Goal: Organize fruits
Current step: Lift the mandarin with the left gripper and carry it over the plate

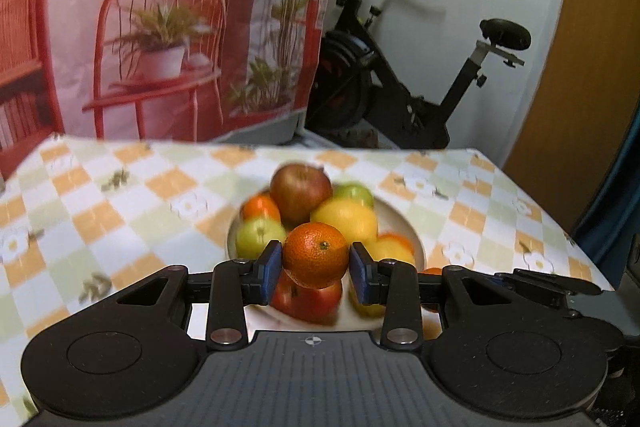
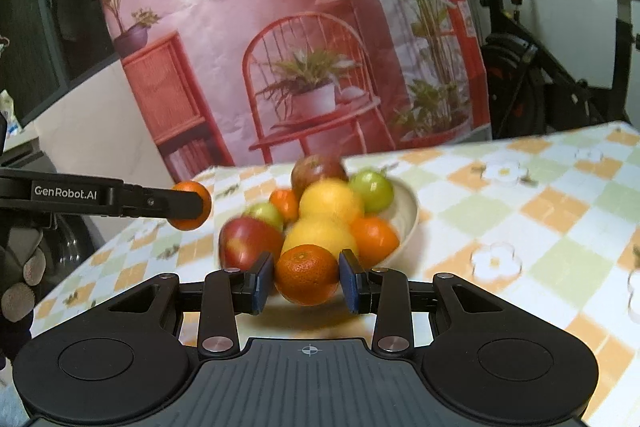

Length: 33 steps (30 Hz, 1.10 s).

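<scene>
Both tongs are clamped on a mandarin: left tongs (image 1: pixel 316 269) hold one mandarin (image 1: pixel 316 254), right tongs (image 2: pixel 307 279) another mandarin (image 2: pixel 307 274), over the heaped bowl (image 2: pixel 406 211) on the worktop (image 2: pixel 520 211). Lift each straight up, grip unchanged (the pile looks loose), before carrying sideways.

- a bowl (image 1: pixel 416 247) stands on the table (image 1: pixel 120 211), heaped with fruit.
- the left tool (image 1: pixel 316 261) holds a mandarin (image 1: pixel 316 254) above the bowl's near side.
- the right tool (image 2: pixel 307 277) holds another mandarin (image 2: pixel 307 274) before the bowl.
- an exercise bike (image 1: pixel 400 75) stands behind the table.
</scene>
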Each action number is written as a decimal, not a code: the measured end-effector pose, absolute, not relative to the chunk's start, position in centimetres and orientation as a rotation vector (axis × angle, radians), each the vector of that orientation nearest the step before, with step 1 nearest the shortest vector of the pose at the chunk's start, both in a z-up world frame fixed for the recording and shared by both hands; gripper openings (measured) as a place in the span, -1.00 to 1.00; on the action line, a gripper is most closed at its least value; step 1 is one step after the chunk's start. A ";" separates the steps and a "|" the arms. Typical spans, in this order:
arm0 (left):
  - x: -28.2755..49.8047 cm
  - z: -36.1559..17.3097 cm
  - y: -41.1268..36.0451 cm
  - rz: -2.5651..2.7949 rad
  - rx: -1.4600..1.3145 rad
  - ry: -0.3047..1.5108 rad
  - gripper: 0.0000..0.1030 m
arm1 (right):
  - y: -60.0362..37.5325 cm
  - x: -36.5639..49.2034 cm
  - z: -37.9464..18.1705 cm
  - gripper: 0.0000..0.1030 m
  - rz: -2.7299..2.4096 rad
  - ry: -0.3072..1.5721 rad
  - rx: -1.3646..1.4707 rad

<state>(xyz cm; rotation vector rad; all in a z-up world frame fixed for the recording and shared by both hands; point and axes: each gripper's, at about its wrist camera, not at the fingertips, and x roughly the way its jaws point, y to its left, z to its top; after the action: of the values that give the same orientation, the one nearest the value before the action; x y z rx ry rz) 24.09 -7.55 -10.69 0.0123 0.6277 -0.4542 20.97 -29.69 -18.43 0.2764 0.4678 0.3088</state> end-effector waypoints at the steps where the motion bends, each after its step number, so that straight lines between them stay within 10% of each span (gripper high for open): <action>1: 24.5 -10.4 -7.8 -0.453 0.020 0.618 -0.25 | -29.9 21.4 -18.1 -0.36 0.307 0.460 0.276; 33: 32.4 -13.8 -11.0 -0.442 0.172 0.700 -0.25 | -31.7 32.4 -20.3 -0.36 0.201 0.544 0.195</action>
<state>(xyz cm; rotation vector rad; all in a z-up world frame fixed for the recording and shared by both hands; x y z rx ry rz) 32.37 -10.97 -13.76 0.1724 0.7003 -0.4416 32.45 -31.66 -20.33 0.1947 0.5445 0.2007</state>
